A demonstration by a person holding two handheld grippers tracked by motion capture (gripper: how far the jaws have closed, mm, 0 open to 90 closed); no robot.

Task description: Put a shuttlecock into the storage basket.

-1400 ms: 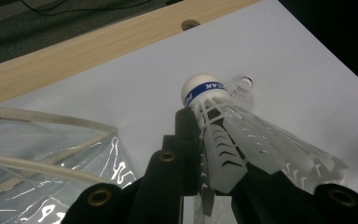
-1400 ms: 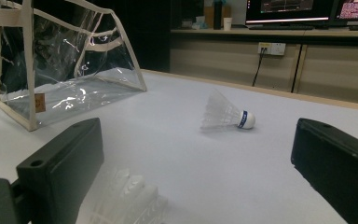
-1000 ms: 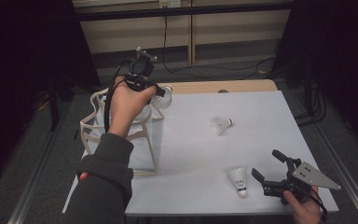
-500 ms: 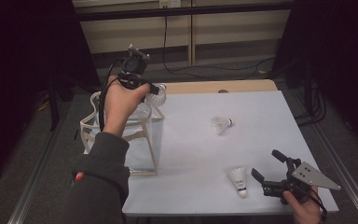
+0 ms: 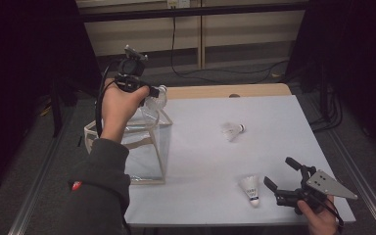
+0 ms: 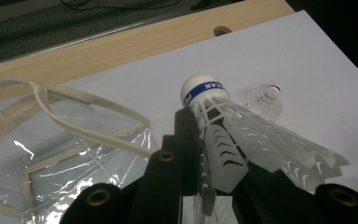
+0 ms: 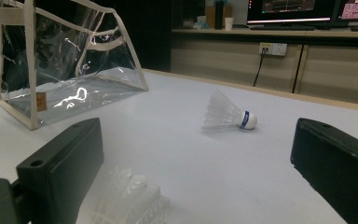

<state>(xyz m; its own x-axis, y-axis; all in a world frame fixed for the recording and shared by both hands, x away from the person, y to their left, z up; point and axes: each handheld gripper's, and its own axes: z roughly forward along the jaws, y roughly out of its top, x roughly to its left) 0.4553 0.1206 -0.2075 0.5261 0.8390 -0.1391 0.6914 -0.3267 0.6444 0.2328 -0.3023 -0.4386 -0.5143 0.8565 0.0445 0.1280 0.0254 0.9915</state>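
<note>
Left gripper (image 6: 214, 186) jaws clamped on shuttlecock (image 6: 233, 140), blue band lettering partly readable; right gripper (image 7: 196, 177) jaws wide, empty.

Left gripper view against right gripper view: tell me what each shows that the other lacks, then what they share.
The left gripper view alone has a white plastic shuttlecock with a blue band clamped in the left gripper, the round hole in the wooden table edge and the bag's cream strap handle. The right gripper view alone has the right gripper open, a pale shuttlecock skirt low between its jaws, and lit monitors behind. Both show the clear plastic bag with cream trim, the white tabletop and a shuttlecock lying on its side.
</note>
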